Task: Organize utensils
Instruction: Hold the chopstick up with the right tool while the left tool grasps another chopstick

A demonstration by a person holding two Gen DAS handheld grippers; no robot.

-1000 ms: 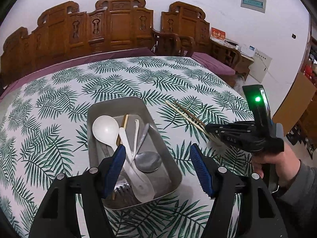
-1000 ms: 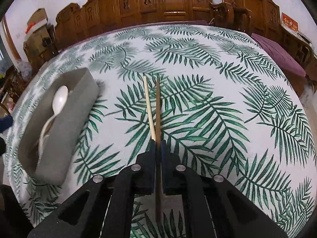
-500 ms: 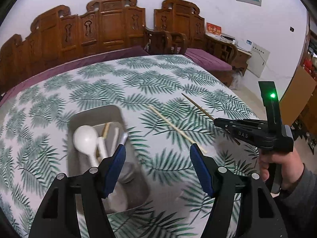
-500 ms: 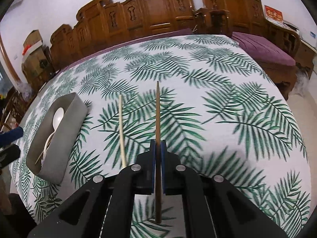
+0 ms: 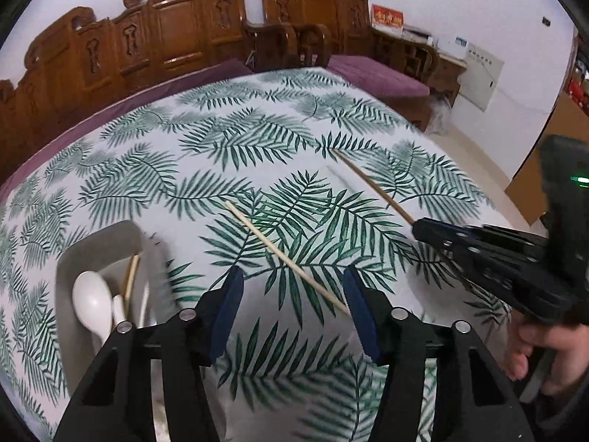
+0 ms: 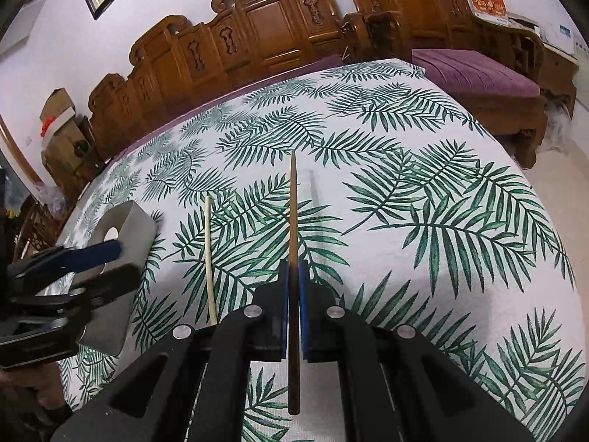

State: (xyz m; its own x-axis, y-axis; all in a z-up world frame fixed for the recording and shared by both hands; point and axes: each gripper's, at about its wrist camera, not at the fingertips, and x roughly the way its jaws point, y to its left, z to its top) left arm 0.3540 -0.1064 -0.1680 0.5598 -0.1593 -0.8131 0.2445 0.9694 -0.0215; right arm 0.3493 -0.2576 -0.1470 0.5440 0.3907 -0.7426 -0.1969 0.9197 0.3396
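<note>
1. The right gripper (image 6: 292,316) is clamped on a dark chopstick (image 6: 293,213). The chopstick's long axis runs straight ahead between the pads, its thin tip pointing away over the counter (image 6: 441,191).
2. A pale chopstick (image 5: 285,258) lies flat on the counter, running diagonally, its near end by the left gripper (image 5: 294,313), whose blue pads stand wide apart and hold nothing.
3. The grey tray (image 5: 121,235), left of it, holds a white spoon (image 5: 90,300).

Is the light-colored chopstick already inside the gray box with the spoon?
No, the pale chopstick lies flat on the leafy tablecloth, outside the gray box that holds the white spoon.
</note>
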